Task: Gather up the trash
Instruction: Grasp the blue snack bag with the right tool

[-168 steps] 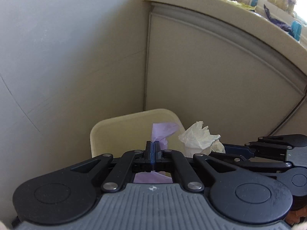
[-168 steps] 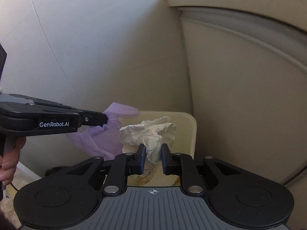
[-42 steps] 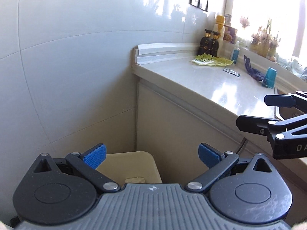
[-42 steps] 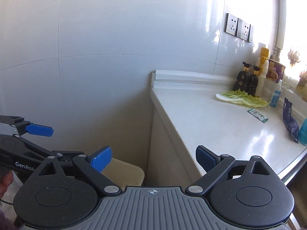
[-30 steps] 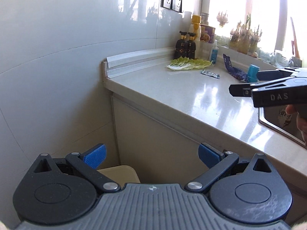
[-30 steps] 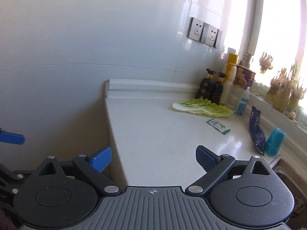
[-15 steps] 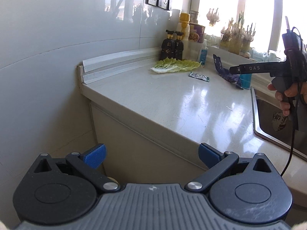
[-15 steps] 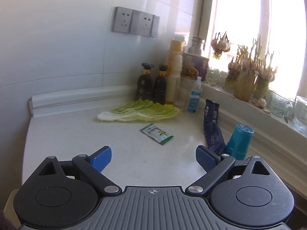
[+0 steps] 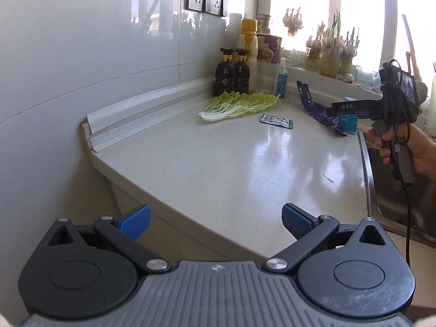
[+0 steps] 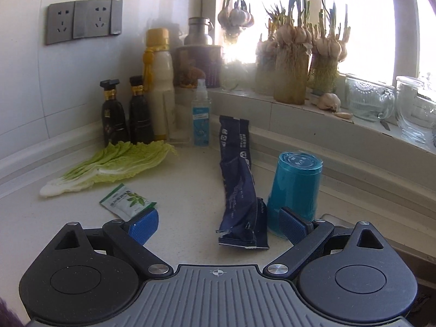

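Trash lies scattered on the pale counter [image 10: 190, 190] ahead of me. My right hand-held gripper [image 10: 219, 224] hangs low over the near part of it, blue pads spread wide and gripping nothing. Between those pads lies a crumpled dark blue wrapper [image 10: 239, 190], its torn end nearest me and its length running away toward the far ledge. Just right of it, touching or almost touching, stands an upturned teal cup [image 10: 294, 188]. To the left lies a small green sachet [image 10: 126, 200], near my left pad, and farther off a cabbage leaf [image 10: 109, 164] lies flat in front of two dark bottles [image 10: 126, 111].

My left hand-held gripper [image 9: 215, 222] is also spread and empty, hovering over the near corner of the counter, well apart from the trash. From there I see my right hand [image 9: 408, 150] holding its handle above the sink [image 9: 381, 190] edge at the right.
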`<control>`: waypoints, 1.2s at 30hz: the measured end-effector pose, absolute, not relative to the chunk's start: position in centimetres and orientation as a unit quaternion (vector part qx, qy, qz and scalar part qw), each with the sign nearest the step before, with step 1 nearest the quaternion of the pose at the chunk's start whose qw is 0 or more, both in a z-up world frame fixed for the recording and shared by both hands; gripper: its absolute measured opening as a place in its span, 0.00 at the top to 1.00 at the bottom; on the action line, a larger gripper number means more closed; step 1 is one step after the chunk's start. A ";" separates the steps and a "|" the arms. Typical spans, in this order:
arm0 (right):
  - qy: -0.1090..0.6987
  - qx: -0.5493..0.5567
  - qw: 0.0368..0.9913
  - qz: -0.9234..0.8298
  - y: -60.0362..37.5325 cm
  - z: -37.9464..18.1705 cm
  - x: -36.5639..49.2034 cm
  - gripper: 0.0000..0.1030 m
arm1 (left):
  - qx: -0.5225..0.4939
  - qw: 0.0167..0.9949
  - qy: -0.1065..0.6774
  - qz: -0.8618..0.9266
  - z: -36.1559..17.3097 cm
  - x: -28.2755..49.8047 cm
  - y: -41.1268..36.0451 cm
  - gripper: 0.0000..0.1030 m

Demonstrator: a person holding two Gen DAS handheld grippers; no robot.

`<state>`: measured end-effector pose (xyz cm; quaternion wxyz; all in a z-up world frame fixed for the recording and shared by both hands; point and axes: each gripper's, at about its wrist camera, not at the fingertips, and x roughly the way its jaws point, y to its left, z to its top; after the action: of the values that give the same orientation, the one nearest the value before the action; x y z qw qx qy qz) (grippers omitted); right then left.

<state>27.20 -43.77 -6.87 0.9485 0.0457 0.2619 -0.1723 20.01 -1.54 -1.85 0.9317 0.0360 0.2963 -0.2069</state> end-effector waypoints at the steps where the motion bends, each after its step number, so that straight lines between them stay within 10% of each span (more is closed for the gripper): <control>1: 0.267 0.046 0.946 -0.177 -44.0 -7.1 27.5 0.07 | 0.038 0.932 0.293 -0.208 -1.7 20.3 -1.8 0.01; 17: 0.310 0.046 0.927 -0.208 -46.3 -9.7 31.8 0.10 | 0.071 0.928 0.273 -0.244 -0.5 23.6 -6.3 0.01; 20: 0.316 0.048 0.923 -0.215 -46.5 -10.1 32.6 0.19 | 0.075 0.924 0.275 -0.253 -0.6 24.2 -7.0 0.01; 24: 0.320 0.070 0.922 -0.207 -47.0 -10.3 33.0 0.55 | 0.094 0.921 0.277 -0.258 -0.8 25.2 -8.3 0.01; 36: 0.304 0.040 0.936 -0.172 -46.0 -8.4 32.0 0.67 | 0.182 0.910 0.270 -0.258 -1.8 30.2 -13.0 0.01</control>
<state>32.04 -46.04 -8.40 0.9361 0.0400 0.3042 -0.1720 30.21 -13.05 -1.85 0.9096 0.1823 0.2701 -0.2578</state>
